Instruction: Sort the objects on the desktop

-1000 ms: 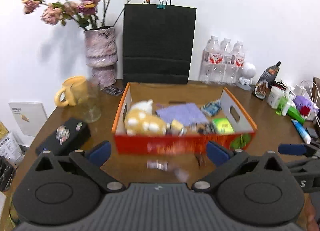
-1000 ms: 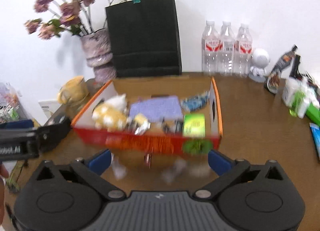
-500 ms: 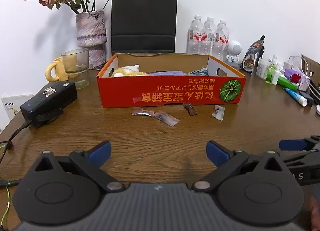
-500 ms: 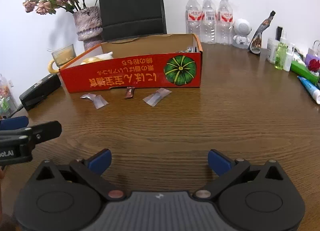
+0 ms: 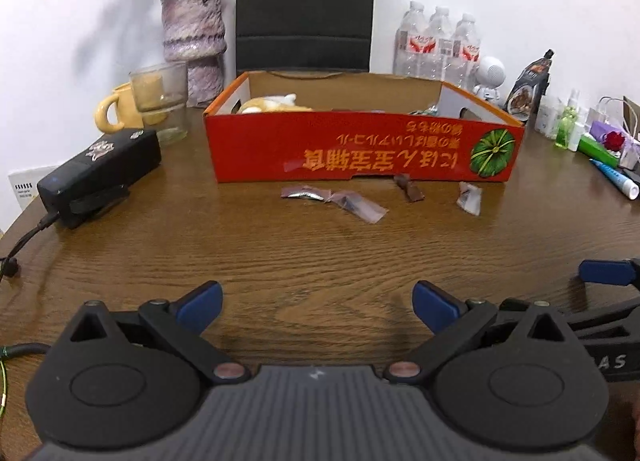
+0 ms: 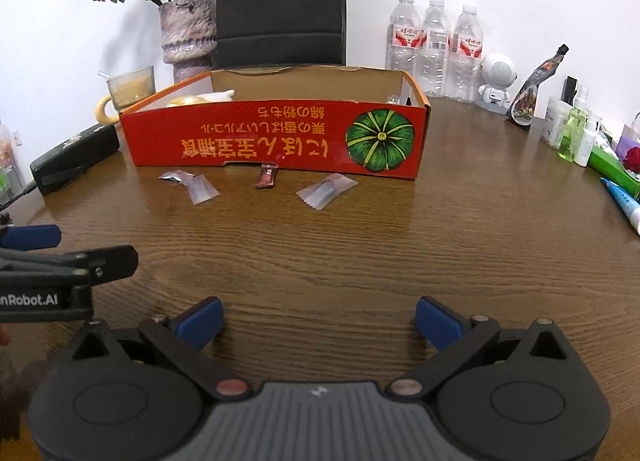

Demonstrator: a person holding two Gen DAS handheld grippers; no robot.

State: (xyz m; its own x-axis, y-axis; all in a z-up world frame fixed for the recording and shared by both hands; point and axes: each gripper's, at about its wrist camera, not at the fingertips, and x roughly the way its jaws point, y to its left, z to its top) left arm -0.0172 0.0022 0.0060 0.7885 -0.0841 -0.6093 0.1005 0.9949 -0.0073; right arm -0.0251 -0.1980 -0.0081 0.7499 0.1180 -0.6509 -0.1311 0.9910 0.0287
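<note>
Left camera: my left gripper point(image 5: 317, 307) hangs wide open over the table point(image 5: 280, 253), nothing between its fingers. The red box point(image 5: 360, 147) sits ahead; just in front of it lie a silver wrapper point(image 5: 304, 193), a clear packet point(image 5: 358, 206), a brown packet point(image 5: 408, 188) and a small sachet point(image 5: 469, 198).

Right camera: my right gripper point(image 6: 319, 321) is spread wide too, empty. In front of the box point(image 6: 276, 137) I see the brown packet point(image 6: 267, 176) touching its base.

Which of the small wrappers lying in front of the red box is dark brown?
The small brown wrapper, middle of the row; the others are clear or silvery plastic.
</note>
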